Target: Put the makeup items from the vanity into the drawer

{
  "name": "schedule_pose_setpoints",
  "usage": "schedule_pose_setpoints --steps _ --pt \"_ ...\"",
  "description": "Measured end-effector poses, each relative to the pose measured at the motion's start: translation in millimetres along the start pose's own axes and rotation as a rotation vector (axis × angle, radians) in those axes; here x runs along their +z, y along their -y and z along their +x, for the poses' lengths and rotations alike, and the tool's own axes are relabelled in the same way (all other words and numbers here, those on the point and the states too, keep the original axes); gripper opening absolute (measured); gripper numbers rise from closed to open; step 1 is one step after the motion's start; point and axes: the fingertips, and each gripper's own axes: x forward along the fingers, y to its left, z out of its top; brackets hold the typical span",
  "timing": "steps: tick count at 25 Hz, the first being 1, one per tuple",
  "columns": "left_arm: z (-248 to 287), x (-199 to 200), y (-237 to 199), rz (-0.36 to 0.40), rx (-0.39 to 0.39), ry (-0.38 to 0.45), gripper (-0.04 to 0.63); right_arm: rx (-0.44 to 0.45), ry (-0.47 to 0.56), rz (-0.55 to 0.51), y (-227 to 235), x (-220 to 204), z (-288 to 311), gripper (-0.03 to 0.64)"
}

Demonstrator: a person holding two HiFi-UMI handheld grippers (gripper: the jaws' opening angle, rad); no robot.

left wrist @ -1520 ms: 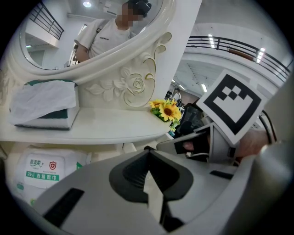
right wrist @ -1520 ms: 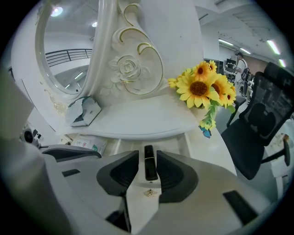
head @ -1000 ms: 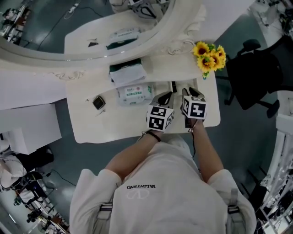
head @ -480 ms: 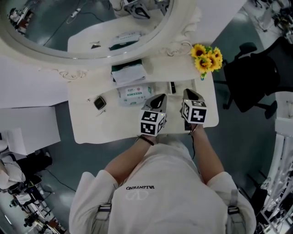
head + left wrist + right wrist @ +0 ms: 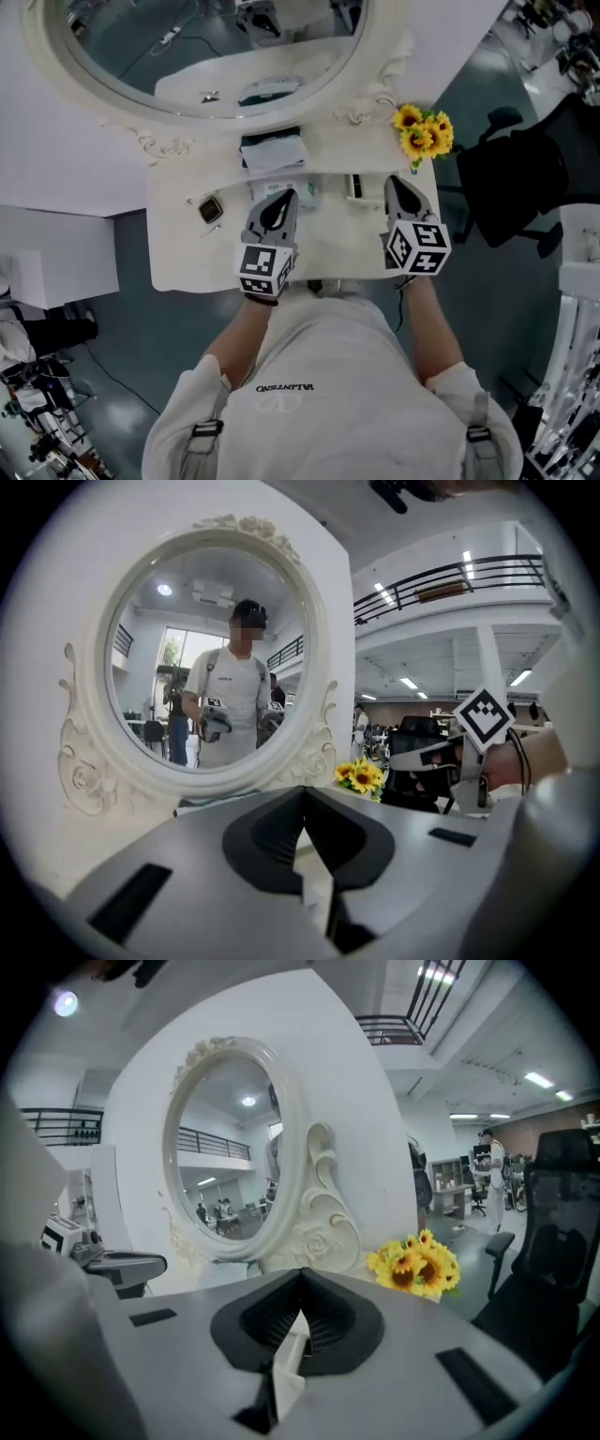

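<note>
— Could you read anything on your feed?
— Only the shirt (image 5: 309, 370). I made out "VALENTINO" across its back, upside down in the head view. Print on the green-and-white pack (image 5: 274, 153) was too small for me.

Vanity top (image 5: 183, 258) bare at front left & centre — open lane betw. left gripper (image 5: 280, 197) and right gripper (image 5: 395, 183). Rear blocked: oval mirror (image 5: 375, 66), stacked packs (image 5: 274, 152), sunflowers (image 5: 422, 131) at rt corner — small dark case (image 5: 210, 208) sits left.

Left gripper (image 5: 279, 201) and right gripper (image 5: 397, 186) both closed, held apart.
</note>
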Motion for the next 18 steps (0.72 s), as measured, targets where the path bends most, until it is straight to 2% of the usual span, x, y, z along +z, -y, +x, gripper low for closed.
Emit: schedule_pose_setpoints --steps 4,10,14,18 --pt "-26.4 35.1 -15.4 0.028 0.049 0.098 0.0 0.029 0.118 -0.06 -10.3 37.5 -22.2 0.009" --pt "-72.0 72.3 -47.0 0.044 0.159 0.201 0.0 0.017 0.243 -0.082 -11.7 80.3 -53.9 0.009" --pt "-97.9 84.4 -66.5 0.046 0.227 0.24 0.0 0.005 0.289 -0.097 -9.2 95.2 -67.6 0.009" --pt "-112.6 91.8 -73.0 0.044 0.253 0.269 0.0 -0.006 0.308 -0.098 -8.1 98.8 -76.5 0.009"
